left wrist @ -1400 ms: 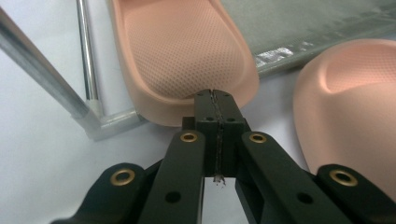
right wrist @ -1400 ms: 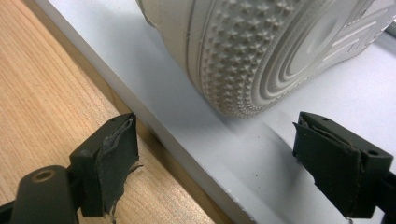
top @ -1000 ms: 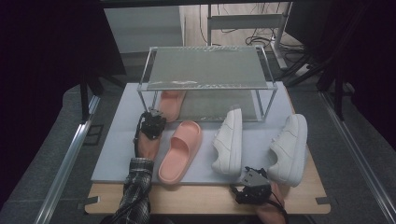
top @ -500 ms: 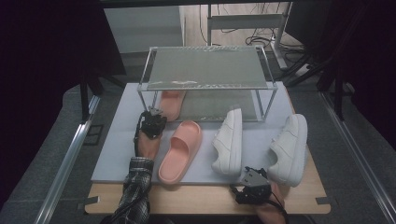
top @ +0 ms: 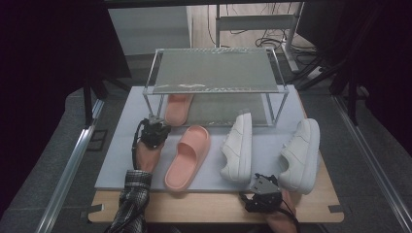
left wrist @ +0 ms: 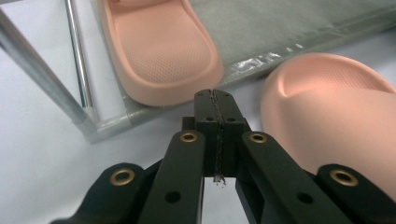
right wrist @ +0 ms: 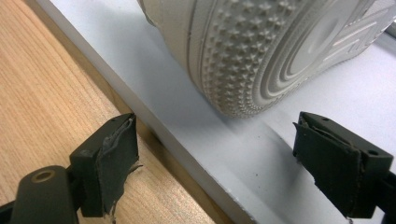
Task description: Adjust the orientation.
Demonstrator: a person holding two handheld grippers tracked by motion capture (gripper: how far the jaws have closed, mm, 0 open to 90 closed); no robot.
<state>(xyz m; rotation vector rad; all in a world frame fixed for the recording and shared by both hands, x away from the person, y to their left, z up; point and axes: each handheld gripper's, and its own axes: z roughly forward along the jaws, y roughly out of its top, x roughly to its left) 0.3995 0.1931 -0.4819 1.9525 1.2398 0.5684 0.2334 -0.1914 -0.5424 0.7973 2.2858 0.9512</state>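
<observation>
pink slipper (left wrist: 159, 51) sits just beyond our clenched left fingers (left wrist: 215, 100), unchanged; right fingers (right wrist: 215, 163) gape under the white sneaker (right wrist: 261, 46).

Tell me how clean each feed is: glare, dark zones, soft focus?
High view: surroundings nearly black, the rack top lit pale, the white sneakers clear. Left gripper view: the pink slide and the shut left gripper sharp. Right gripper view: sneaker sole treads crisp, shadow beneath it, right gripper pads slightly soft.
</observation>
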